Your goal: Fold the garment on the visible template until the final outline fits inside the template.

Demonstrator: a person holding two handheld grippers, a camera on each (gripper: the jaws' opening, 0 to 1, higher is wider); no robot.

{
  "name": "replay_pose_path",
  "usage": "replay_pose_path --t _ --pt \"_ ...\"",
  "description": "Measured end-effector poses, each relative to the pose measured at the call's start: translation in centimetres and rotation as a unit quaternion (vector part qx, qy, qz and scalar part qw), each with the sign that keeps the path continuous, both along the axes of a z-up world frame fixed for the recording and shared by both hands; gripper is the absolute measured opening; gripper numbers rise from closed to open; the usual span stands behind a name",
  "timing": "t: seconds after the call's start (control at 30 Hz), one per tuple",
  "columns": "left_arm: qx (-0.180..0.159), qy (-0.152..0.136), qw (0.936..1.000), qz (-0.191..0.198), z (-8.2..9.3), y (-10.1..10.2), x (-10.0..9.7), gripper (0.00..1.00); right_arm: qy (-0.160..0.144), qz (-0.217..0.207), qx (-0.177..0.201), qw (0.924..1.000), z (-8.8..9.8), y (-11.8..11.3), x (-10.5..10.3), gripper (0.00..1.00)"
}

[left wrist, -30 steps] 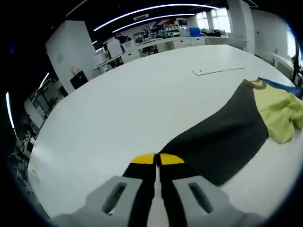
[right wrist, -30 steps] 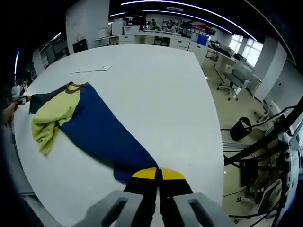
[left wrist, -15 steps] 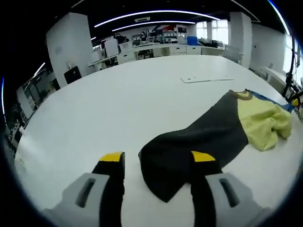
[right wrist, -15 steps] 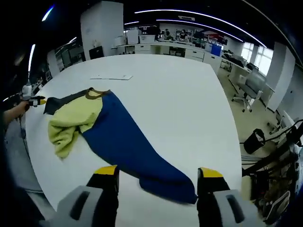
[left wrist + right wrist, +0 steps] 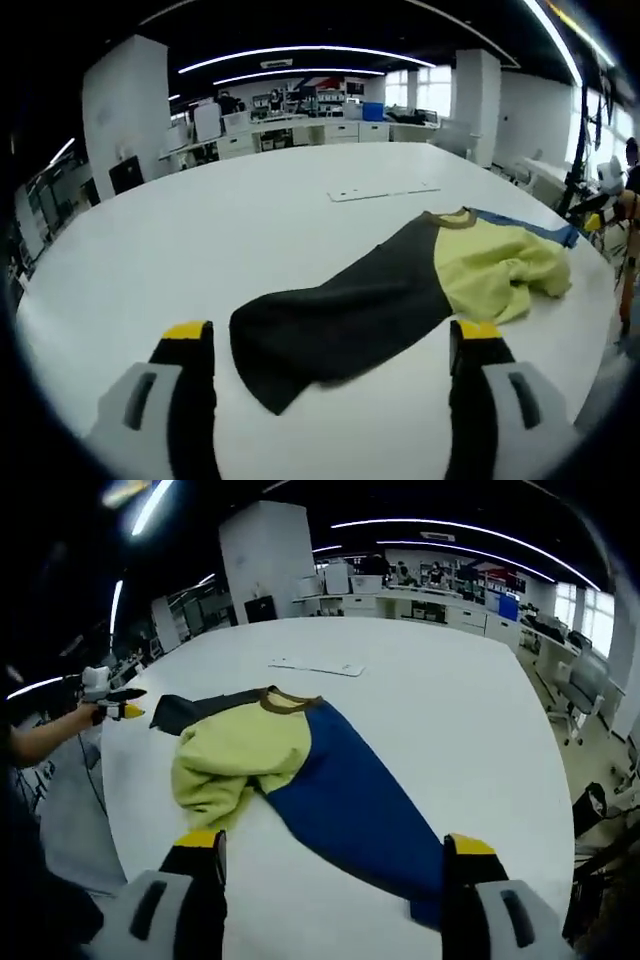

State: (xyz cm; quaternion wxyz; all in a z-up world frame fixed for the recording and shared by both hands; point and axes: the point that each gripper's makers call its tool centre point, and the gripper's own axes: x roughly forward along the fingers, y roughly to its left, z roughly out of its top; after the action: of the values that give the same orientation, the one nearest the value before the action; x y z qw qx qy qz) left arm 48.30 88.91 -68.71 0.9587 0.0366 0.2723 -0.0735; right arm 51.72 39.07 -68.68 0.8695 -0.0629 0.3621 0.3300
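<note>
Lying on one table (image 5: 200,230) — one garment (image 5: 380,295), two grippers gaping.

1. Garment (image 5: 400,290): in the left gripper view the blue sleeve at 2 o'clock lies mostly behind the bunched yellow body.
2. Template (image 5: 310,665): too small and pale at 12 o'clock to trace its outline.

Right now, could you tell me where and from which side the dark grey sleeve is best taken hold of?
Take the dark grey sleeve at its free cuff end, the nearest part to the left gripper, coming in low from in front along the white table. That end lies flat and unbunched, with bare table around it, whereas the yellow body is crumpled, so its layers are harder to separate.
</note>
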Motion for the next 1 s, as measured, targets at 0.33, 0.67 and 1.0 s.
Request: replay_pose_path --t 0.33,0.67,1.0 --pt "-0.024 -0.022 0.9988 -0.037 1.1 -3.7 -1.4 0.99 -0.008 0.078 0.030 0.9965 0.6 5.7 -2.0 0.91" --pt "-0.041 -0.040 0.9941 -0.092 1.0 -8.9 -2.5 0.89 -0.021 0.125 0.034 0.9913 -0.9 9.3 -3.6 0.82" --pt "-0.038 -0.057 0.9877 -0.140 -0.2 -13.2 -2.3 0.67 -0.034 0.132 0.060 0.9888 -2.2 12.2 -4.5 0.66"
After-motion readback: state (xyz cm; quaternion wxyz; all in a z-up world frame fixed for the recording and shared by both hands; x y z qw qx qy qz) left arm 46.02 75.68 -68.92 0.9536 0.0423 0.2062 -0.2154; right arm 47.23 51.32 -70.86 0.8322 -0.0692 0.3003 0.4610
